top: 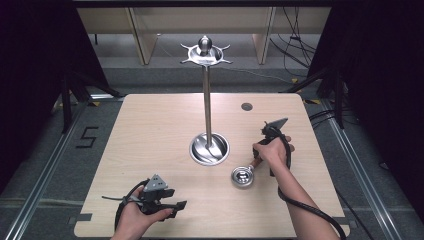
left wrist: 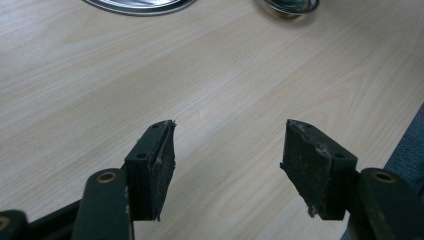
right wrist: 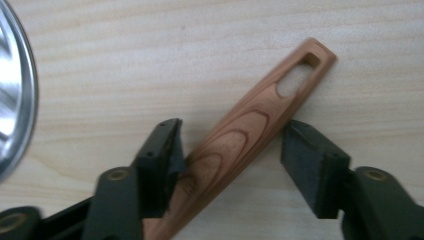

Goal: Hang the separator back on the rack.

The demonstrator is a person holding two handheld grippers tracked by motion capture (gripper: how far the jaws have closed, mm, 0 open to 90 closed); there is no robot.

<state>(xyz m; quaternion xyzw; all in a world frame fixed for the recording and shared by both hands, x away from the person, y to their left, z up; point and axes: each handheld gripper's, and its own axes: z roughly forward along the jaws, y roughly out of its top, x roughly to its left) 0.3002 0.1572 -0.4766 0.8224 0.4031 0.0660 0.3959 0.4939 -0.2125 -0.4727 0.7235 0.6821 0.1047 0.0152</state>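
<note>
We find no brand or label on any of the objects; the only writing we can read is a dark "5" (top: 86, 137) marked on the grey floor to the left of the table.

In the right gripper view, our right gripper (right wrist: 230, 165) stands wide, its jaws on either side of a wooden handle (right wrist: 250, 135) that lies flat on the table. The left pad (right wrist: 170, 155) touches the side of the handle; the right pad sits just beside it, and we cannot tell whether it touches. The handle has a slot cut through its far end. From the high view, this handle belongs to a small metal pan (top: 242, 176) resting on the table just to the right of the stand's base, with our right hand (top: 272, 150) over the handle.

Our left gripper (left wrist: 227, 160) is also spread wide, with nothing between its jaws, hovering low over bare wood near the front left edge of the table (top: 150, 130).

At the middle of the table stands a metal stand (top: 207, 100): a round dished base, an upright pole, and a hooked top plate with a ball knob.
</note>
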